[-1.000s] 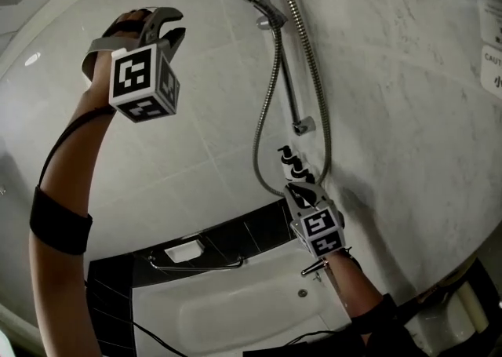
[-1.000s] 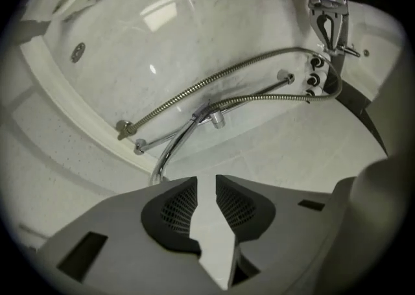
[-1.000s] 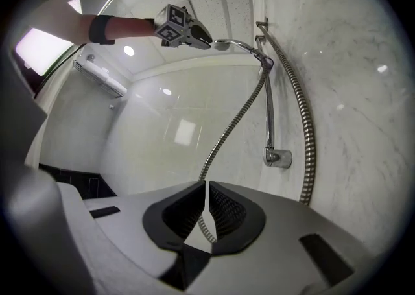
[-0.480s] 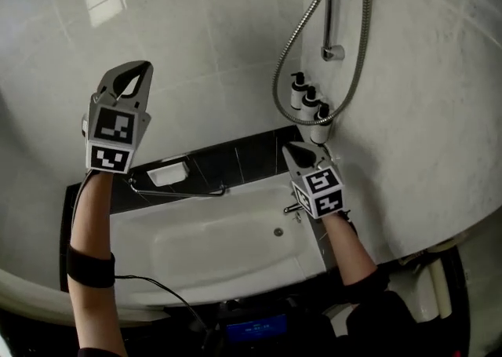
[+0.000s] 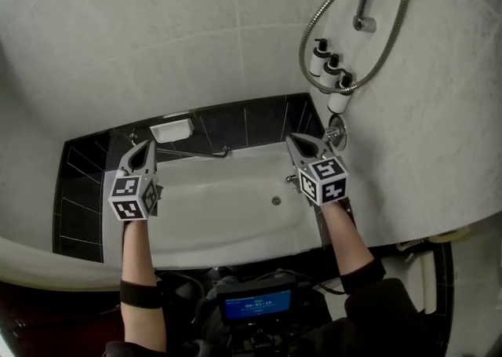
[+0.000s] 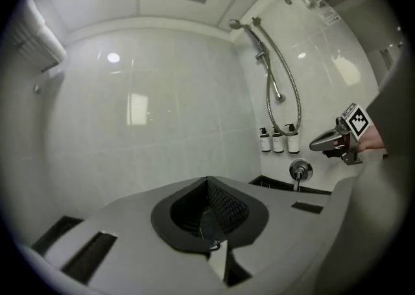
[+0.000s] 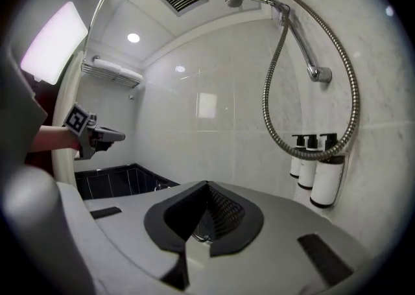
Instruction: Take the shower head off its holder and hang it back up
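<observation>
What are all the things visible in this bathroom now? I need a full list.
chrome shower head: 1, silver, hung atop the slide rail
flexible metal hose: 1, silver, looped on the right wall
plastic pump bottles: 3, white with black tops, under the hose loop
bathtub: 1, white, below both grippers
wall tap: 1, chrome, at the tub's right end
soap dish: 1, white, against the black tiles
left gripper: 1, grey, shut, empty
right gripper: 1, grey, shut, empty, near the tap
</observation>
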